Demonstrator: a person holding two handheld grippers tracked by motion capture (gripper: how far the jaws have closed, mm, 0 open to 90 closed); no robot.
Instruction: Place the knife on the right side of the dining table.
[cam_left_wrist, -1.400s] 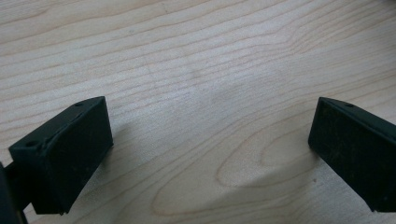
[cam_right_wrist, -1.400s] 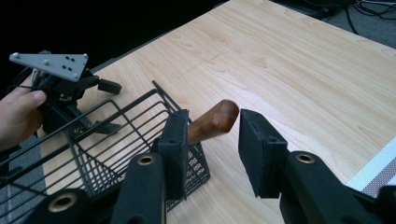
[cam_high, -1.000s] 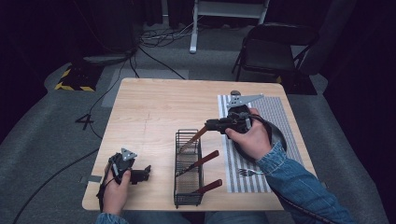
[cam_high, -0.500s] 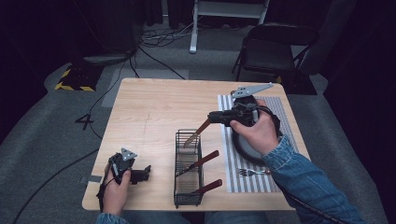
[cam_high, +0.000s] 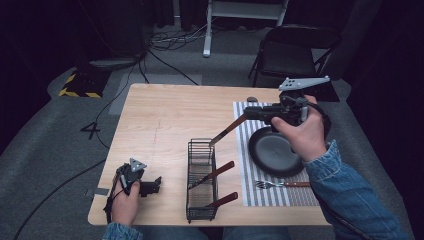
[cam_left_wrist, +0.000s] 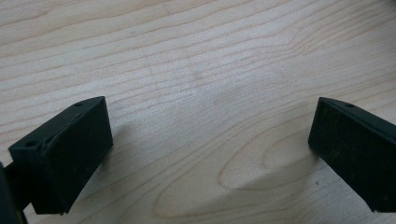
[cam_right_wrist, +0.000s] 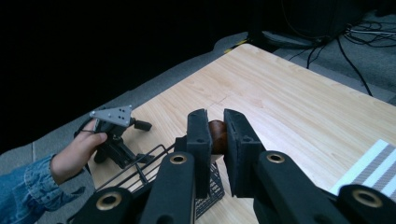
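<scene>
My right hand-held gripper (cam_high: 250, 113) clamps a wooden-handled utensil (cam_high: 227, 131) by its handle end, long axis slanting down-left into the wire basket (cam_high: 201, 180); my left hand-held gripper (cam_high: 156, 184) rests wide open, empty, on the table (cam_high: 170, 115).

Three wooden-handled utensils (cam_high: 227, 131), one wire basket (cam_high: 201, 210), one pan (cam_high: 272, 152), one fork (cam_high: 280, 184), one striped mat (cam_high: 280, 197)

Both sleeves (cam_high: 350, 195) are blue denim. Each gripper is black and carries a grey three-cornered plate (cam_high: 302, 82) drilled with small holes; a black cable (cam_high: 111, 200) trails from the left one. The right gripper's (cam_right_wrist: 215, 140) arms show brass-coloured rivets, and its fingers (cam_right_wrist: 198, 140) are flat black blocks.
</scene>
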